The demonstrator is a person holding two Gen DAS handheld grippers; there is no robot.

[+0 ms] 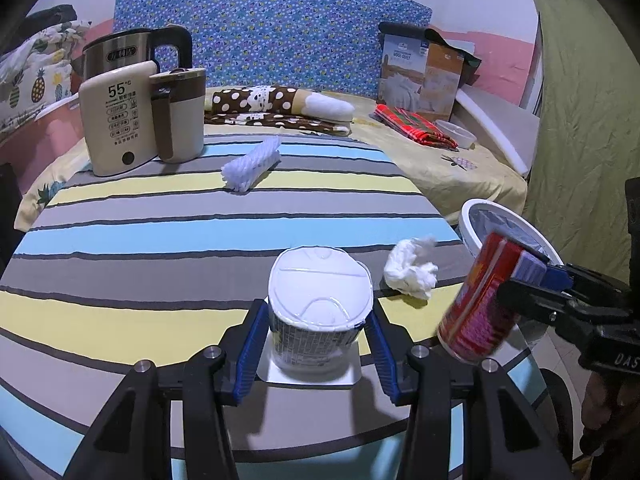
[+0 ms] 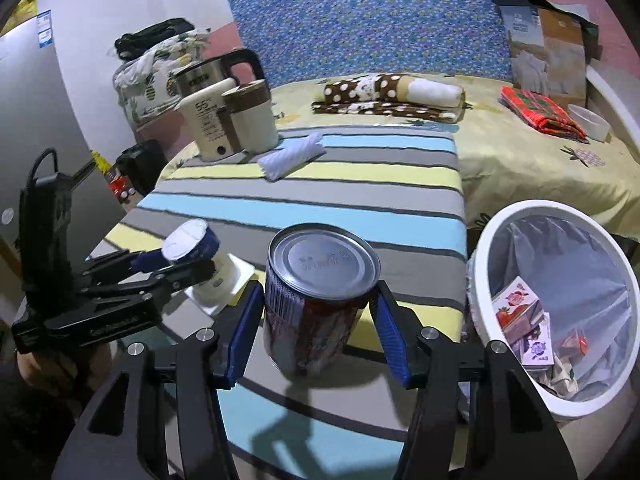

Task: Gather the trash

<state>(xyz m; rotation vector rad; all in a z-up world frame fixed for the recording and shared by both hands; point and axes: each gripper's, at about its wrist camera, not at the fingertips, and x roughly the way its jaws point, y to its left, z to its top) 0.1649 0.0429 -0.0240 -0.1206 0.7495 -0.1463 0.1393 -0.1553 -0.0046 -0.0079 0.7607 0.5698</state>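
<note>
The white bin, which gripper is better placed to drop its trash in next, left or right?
Right. The right gripper holds the red can right beside the white bin, whose open mouth is at its right. The left gripper holds the white cup farther away over the striped table.

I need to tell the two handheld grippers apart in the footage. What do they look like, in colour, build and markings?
Both look alike: black angular plastic frames, silver round bolts, and jaws lined with ribbed blue pads. The left gripper has pale lettering along its body, too blurred to read, and a black cable looping from its upright block. The right gripper shows white letters "DAS" on its side.
</note>
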